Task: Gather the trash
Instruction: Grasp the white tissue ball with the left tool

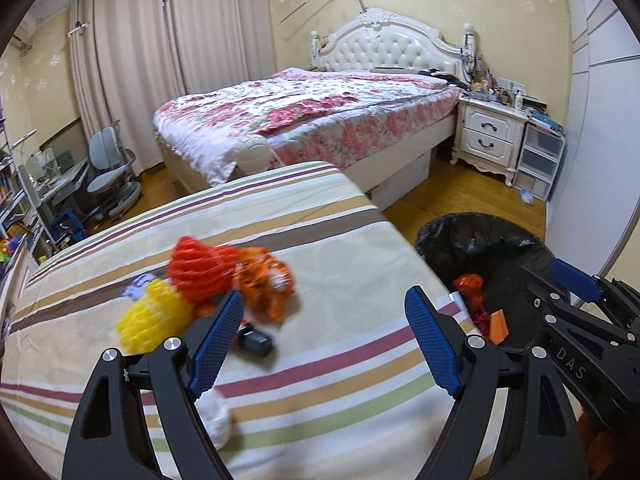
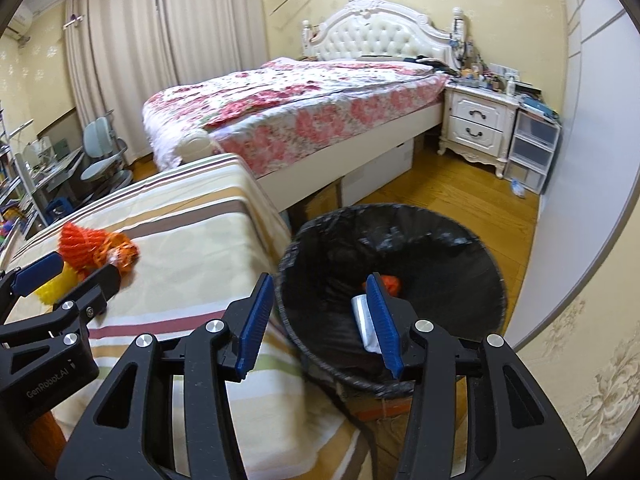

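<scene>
On the striped bedsheet (image 1: pixel 320 208) lies a heap of trash: a red foam net (image 1: pixel 200 272), an orange wrapper (image 1: pixel 264 284), a yellow foam net (image 1: pixel 154 318), a small black object (image 1: pixel 256 343) and a white crumpled piece (image 1: pixel 216 416). My left gripper (image 1: pixel 325 294) hangs open over the sheet to the right of the heap, holding nothing. The black-lined trash bin (image 2: pixel 400 210) stands on the floor beside the sheet. My right gripper (image 2: pixel 319 280) is open over its near rim. A white-silver wrapper (image 2: pixel 362 316) shows beside the right finger's inner face, loose, with orange trash (image 2: pixel 391 283) lying beyond it.
A large bed with a floral cover (image 2: pixel 304 108) fills the back of the room. A white nightstand (image 2: pixel 474 122) and plastic drawers (image 2: pixel 530 152) stand on its right. A desk chair (image 1: pixel 108 172) is at the left. Wooden floor (image 2: pixel 460 196) lies behind the bin, a wall close on the right.
</scene>
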A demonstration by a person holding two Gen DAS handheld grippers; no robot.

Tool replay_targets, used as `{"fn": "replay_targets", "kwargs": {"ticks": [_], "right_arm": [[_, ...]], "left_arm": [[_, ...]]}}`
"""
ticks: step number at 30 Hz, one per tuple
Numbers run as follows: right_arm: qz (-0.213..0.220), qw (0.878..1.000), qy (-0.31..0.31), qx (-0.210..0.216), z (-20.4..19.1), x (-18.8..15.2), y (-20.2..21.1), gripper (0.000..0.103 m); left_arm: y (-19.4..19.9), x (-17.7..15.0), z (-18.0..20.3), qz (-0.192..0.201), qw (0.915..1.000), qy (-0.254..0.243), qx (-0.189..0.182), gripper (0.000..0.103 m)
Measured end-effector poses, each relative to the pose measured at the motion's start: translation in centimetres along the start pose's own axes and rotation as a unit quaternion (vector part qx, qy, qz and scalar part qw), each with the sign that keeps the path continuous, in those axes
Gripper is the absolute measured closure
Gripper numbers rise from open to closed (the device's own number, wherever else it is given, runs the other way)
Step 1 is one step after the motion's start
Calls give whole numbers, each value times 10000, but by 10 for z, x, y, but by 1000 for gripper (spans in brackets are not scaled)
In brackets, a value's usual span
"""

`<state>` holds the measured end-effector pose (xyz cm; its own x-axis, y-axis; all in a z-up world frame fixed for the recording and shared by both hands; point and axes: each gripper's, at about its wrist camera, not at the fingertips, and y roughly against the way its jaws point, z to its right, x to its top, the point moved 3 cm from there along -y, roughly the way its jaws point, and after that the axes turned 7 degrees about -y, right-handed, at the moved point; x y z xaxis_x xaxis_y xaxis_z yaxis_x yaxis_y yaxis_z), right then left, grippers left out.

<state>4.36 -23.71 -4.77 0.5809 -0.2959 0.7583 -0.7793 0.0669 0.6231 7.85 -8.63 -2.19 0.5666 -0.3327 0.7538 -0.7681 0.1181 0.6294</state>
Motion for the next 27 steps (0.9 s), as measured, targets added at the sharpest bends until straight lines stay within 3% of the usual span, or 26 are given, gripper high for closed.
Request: {"fn": "replay_targets", "kwargs": {"ticks": [9,18,22,24,27], "right_arm": [[-206,9990,187,344,-36,-19,5,56],[-460,9946,784,505,-84,-41,-6,55],[-475,9938,856,521,-91,-42,-5,48],[-490,9934,885,539,-93,-43,-5,47],[-506,9923,976,567,-99,-44,-5,47]], "left_arm": [[19,-39,-40,-171,9992,230,270,23],[4,-80,-71,-716,9954,502,403,24],[1,-85,-79,-832,9939,707,160,42],[0,-87,-78,-851,9937,727,-79,58],[3,-88,-77,-793,9943,700,-103,60]]}}
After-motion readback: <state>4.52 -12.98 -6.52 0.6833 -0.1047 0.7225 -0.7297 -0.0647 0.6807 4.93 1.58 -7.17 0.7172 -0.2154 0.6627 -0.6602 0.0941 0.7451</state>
